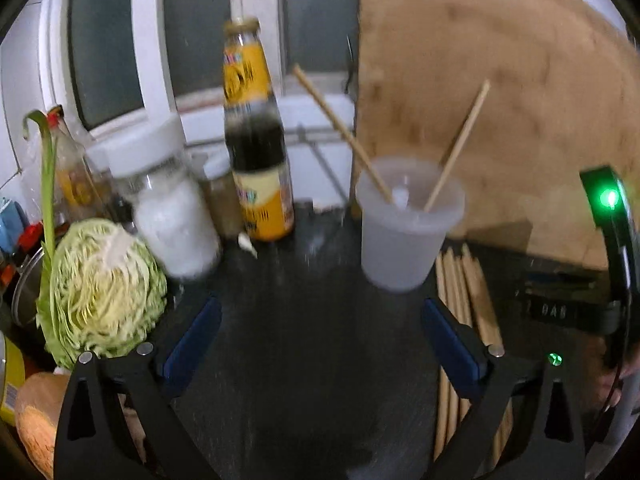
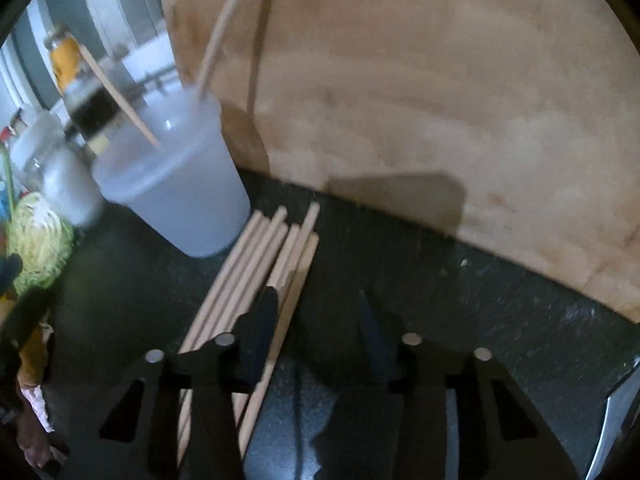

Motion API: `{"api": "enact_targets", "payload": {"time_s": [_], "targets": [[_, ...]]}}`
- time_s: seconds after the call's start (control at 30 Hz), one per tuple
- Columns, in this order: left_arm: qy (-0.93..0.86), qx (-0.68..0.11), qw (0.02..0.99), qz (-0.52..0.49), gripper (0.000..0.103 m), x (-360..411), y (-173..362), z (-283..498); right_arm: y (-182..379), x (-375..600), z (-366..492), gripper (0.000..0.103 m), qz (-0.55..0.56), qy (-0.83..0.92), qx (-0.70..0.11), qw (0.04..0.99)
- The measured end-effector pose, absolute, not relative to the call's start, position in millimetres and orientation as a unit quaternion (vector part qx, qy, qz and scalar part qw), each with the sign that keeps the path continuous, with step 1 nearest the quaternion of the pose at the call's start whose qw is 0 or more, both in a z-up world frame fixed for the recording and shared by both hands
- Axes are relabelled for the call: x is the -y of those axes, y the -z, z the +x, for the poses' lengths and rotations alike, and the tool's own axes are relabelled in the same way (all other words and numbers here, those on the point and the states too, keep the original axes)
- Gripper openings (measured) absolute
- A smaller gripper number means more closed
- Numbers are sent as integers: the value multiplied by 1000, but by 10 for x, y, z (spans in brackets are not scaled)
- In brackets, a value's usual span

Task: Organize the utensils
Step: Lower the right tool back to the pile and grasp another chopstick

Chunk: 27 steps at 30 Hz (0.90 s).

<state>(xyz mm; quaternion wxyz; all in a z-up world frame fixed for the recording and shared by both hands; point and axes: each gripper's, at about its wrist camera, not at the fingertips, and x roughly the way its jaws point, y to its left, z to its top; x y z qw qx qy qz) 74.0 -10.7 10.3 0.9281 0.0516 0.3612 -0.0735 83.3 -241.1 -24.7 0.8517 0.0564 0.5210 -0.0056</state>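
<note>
The translucent white plastic cup [image 1: 408, 224] holds two thin wooden chopsticks [image 1: 460, 148], both leaning outward. The left hand-held gripper [image 1: 320, 344] points down at the dark table [image 1: 304, 320], jaws wide apart and empty. The right hand-held gripper [image 2: 316, 320] stands partly open, empty, beside the loose wooden chopsticks [image 2: 256, 264].

A: Left wrist view sits low over the dark counter [image 1: 304, 360], looking forward and down between its own fingers [image 1: 192, 336], facing the window wall. The white cup [image 1: 404, 236] stands just beyond the fingertips, ahead and to the right.

B: Right wrist view tips down steeper, closer in; the loose chopsticks [image 2: 256, 264] run under its left finger [image 2: 260, 328], the wooden board [image 2: 420, 100] filling everything ahead.

A: Shared ground?

B: Cup, chopsticks, board, sauce bottle [image 1: 256, 128], cabbage [image 1: 104, 288], all off past the left finger in the right view.
</note>
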Motion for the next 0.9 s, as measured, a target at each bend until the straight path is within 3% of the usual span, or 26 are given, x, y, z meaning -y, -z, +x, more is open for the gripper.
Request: {"api": "enact_targets", "payload": {"time_s": [0.23,0.47,0.6,0.9], "targets": [[63,-367,927,51,99,58,63,645,201,2158,336,34,39,-80,-517,851],[54,-352,934,34,99,-28,-22,476,307,1916,136,22,7,-107,-517,849],[55,-349,935,30,99,-50,-88,421,269,1826,209,22,-1,-115,-511,852],[55,-373,926,27,99,54,6,539,268,2334,627,16,85,-23,-519,850]]}}
